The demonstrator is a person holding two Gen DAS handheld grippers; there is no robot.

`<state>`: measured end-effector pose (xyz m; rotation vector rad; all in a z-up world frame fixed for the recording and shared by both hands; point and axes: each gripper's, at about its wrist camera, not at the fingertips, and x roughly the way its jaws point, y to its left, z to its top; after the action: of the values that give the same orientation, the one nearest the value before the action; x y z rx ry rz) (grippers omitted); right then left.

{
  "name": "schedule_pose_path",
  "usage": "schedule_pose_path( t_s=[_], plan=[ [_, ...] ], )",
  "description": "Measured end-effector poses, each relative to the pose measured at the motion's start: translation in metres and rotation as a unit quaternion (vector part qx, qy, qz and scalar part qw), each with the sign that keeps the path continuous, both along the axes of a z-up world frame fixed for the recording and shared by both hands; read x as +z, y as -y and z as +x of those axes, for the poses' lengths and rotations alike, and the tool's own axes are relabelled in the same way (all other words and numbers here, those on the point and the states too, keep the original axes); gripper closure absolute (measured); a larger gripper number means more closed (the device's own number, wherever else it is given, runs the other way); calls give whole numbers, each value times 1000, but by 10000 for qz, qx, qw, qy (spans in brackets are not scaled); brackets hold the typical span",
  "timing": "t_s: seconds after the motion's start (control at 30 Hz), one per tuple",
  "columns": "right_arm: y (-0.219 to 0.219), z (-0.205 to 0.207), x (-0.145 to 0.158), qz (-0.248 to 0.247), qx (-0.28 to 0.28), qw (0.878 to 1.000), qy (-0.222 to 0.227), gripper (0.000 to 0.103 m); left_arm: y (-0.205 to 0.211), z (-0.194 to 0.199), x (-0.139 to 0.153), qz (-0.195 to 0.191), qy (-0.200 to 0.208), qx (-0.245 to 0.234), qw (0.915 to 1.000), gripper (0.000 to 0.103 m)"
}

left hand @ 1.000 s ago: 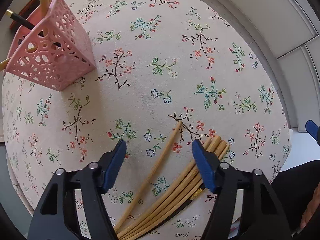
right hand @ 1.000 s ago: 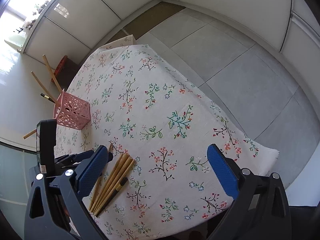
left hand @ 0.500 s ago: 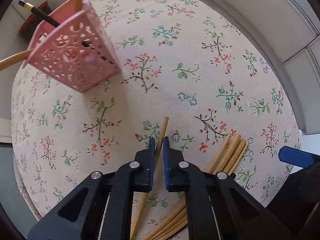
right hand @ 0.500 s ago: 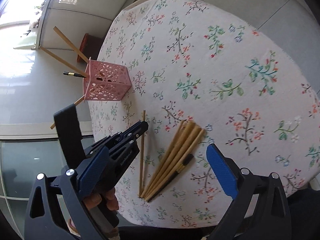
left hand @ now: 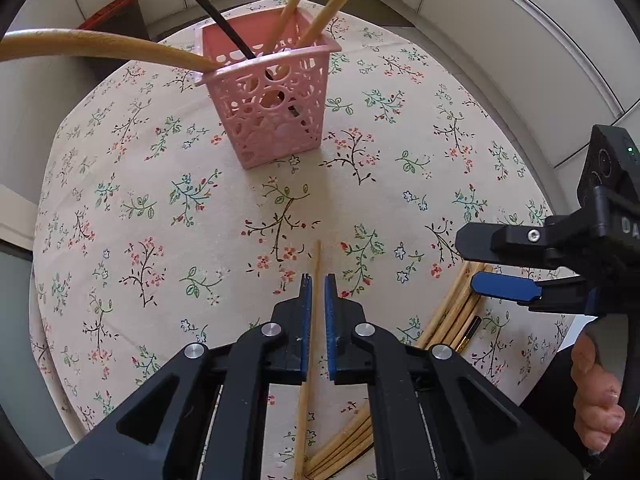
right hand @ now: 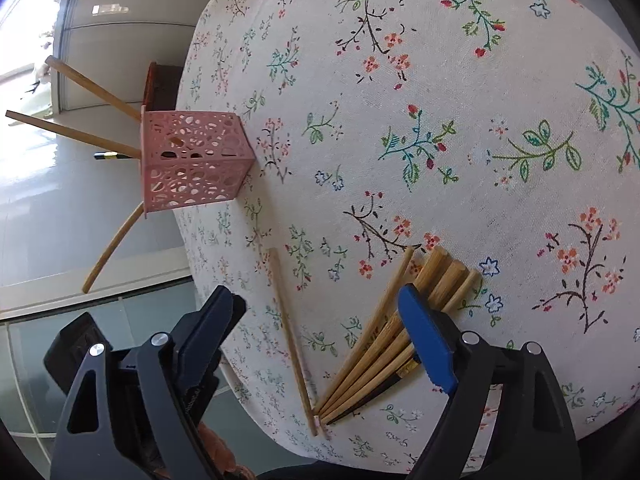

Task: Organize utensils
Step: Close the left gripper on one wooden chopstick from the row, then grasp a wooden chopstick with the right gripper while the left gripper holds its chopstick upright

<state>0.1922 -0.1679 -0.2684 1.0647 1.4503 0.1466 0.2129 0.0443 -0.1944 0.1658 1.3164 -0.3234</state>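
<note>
My left gripper is shut on a single wooden chopstick, whose tip sticks out past the pads toward the pink perforated basket. The basket stands upright and holds several chopsticks. In the right wrist view the same chopstick shows beside a pile of chopsticks on the floral cloth. My right gripper hangs low over that pile with its jaws wide and closing. The pile lies between its fingers and neither pad presses on it. The right gripper also shows at the right of the left wrist view.
The round table's edge runs close to the pile's near ends. A dark red stool stands beyond the far edge. A person's hand holds the right gripper's handle. Bare cloth lies between the basket and the pile.
The left jaws closed around the single chopstick, then swung toward the basket, which now sits centred ahead. The right gripper dropped from high above the table to just over the pile.
</note>
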Motion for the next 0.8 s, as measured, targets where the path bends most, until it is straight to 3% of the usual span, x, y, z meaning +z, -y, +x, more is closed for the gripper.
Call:
schedule_pose_path(
  t_s=[0.03,0.23,0.3,0.33,0.37,0.43,0.47,0.5,0.67,0.77,0.8],
  plan=[
    [-1,1,-1,-55,10,10000,-22,27,-1,-1,3,-33,17,27,10000,97],
    [-11,15,-10,-452,37,9980,-448,30,-8,-7,17,-148,110,112,9998,97],
    [-16,22,-8,-698,80,9960,-554,37,-13,-6,17,-142,56,100,9998,97],
    [-18,25,-8,-871,82,9944,-600,53,-18,-8,17,-128,4,86,9999,96],
    [-19,27,-8,-1052,85,9922,-664,60,-17,-6,11,-99,-63,96,9999,96],
    [-21,29,-11,-1296,146,9888,-729,91,-21,-4,2,-74,-213,138,9997,96],
    [-18,29,-12,-1394,126,9874,-745,96,-21,-4,-2,-58,-278,144,9995,96],
    [-17,27,-13,-1340,66,9882,-744,96,-21,-3,-6,-26,-312,170,9994,95],
    [-14,27,-16,-1257,83,9893,-736,96,-15,4,-14,58,-359,218,9991,74],
    [-13,28,-17,-1111,70,9900,-871,94,-10,8,-15,26,-330,234,9992,72],
    [-14,28,-17,-1043,39,9906,-880,87,-8,9,-15,17,-346,207,9992,72]
  ],
)
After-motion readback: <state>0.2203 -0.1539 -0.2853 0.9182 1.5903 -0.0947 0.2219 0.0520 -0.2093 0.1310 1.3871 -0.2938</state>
